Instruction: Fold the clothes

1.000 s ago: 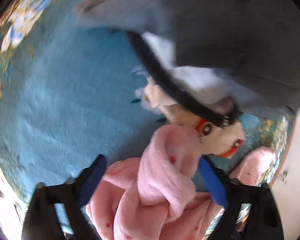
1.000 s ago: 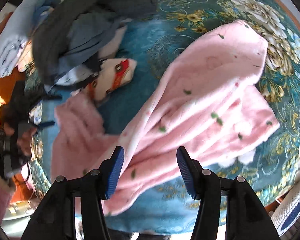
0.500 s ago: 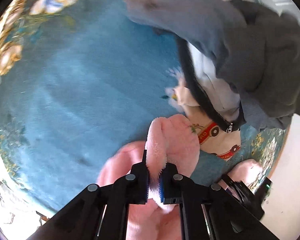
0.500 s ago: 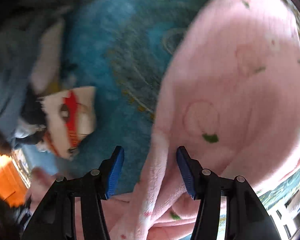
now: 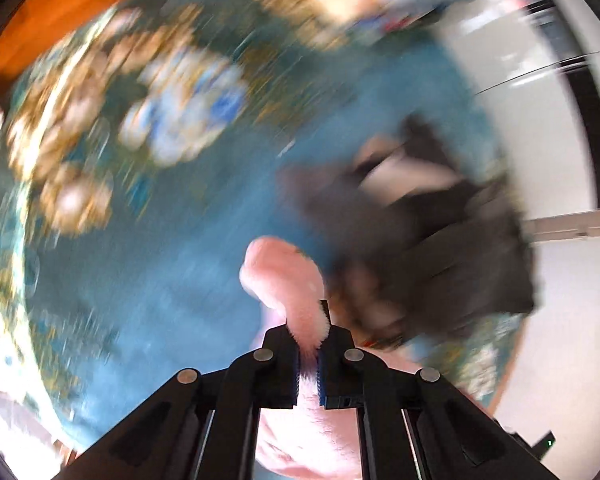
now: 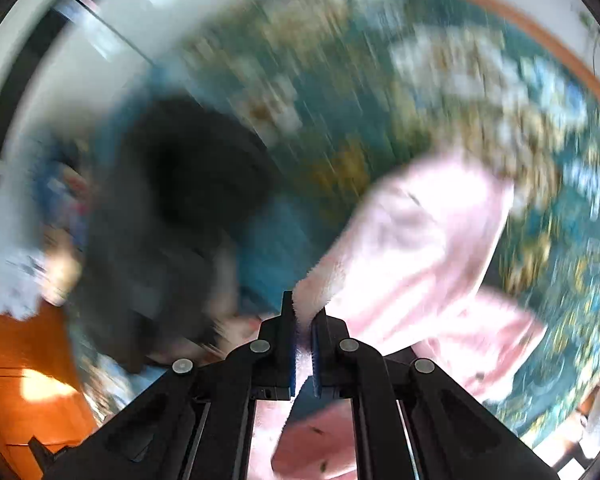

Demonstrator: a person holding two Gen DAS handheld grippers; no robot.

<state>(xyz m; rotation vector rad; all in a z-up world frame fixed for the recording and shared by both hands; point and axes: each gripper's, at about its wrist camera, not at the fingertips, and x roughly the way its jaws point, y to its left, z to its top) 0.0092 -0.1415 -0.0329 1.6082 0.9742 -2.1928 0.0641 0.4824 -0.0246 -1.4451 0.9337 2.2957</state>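
A teal tablecloth patterned with gold and pale flowers (image 5: pixel 148 128) covers the work surface, heavily smeared by motion blur in both wrist views, with white wall beyond its far edge and orange wooden floor (image 6: pixel 24 364) at the side. On the cloth lies a fluffy pink fleece garment (image 6: pixel 432 236), and both tongs grip it. The left gripper (image 5: pixel 309 354) has its black jaws drawn in narrow, blue pads pressing a fold of the pink fleece between them; the fabric bulges up in a rounded lump just past the fingertips and also hangs below the jaws toward the camera. The right gripper (image 6: pixel 303 340) is likewise pinched nearly closed on an edge of the same garment, the rest of which spreads to the right across the flowered cloth in the right wrist view. Just beside the pink fleece sits a heap of dark grey and black clothes (image 5: pixel 432 240), with some pale fabric showing among it; the blur hides whether the heap touches the pink piece. In the right wrist view this dark heap (image 6: pixel 172 208) lies left of the jaws, and a light blue-white garment (image 6: pixel 16 232) rests at the tablecloth's edge beyond it.
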